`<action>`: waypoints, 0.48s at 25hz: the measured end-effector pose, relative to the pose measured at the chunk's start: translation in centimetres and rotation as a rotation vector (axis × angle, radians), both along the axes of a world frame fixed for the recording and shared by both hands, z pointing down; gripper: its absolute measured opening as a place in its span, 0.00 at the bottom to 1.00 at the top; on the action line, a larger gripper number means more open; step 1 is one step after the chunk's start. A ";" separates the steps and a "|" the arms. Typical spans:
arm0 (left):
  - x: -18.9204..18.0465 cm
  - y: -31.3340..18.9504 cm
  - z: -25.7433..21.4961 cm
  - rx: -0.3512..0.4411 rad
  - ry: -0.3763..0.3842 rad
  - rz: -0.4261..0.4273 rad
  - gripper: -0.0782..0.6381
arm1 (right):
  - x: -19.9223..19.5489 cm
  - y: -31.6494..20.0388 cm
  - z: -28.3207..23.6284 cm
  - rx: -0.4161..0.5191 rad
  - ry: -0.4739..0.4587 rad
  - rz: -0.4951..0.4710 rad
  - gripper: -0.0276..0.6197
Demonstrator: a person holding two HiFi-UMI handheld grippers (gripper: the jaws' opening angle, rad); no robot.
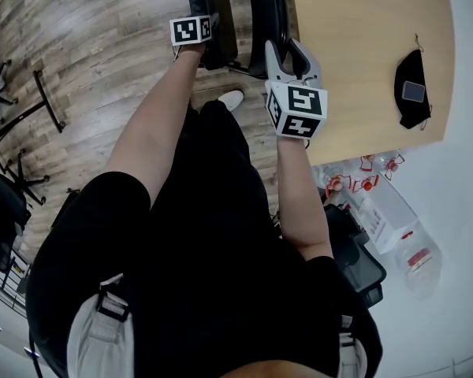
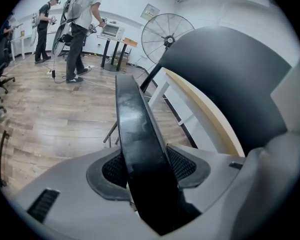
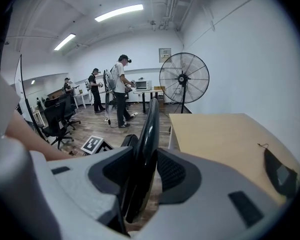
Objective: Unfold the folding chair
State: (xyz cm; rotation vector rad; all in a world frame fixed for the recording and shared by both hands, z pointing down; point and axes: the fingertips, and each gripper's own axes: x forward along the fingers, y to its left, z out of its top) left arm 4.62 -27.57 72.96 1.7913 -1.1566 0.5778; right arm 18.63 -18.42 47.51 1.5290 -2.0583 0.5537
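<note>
Left tool (image 2: 149, 170) pinching one black panel of the folding chair (image 1: 262, 18), right tool (image 3: 140, 176) pinching another, chair standing on the floor (image 1: 102, 46) just beside the worktop (image 1: 363, 53), and an uneven pull could slip a smooth edge free or swing it into that worktop!

I am holding my left claw (image 1: 203, 39) and right claw (image 1: 287, 55) against the black folding chair (image 1: 221, 14), which is standing on the wood-plank floor (image 1: 102, 46) just beside the pale wooden surface (image 1: 355, 61). A black pouch (image 1: 414, 93) is lying on that surface.
</note>
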 end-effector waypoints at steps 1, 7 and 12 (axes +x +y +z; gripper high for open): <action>-0.9 0.1 0.2 -0.006 0.011 -0.006 0.42 | -0.1 0.0 0.1 -0.003 0.002 0.006 0.27; -5.6 1.1 1.3 -0.018 0.072 -0.006 0.42 | -2.5 0.5 0.6 -0.006 0.012 0.002 0.27; -8.8 1.7 2.4 -0.034 0.113 -0.012 0.42 | -4.2 0.9 1.0 -0.010 0.025 0.007 0.27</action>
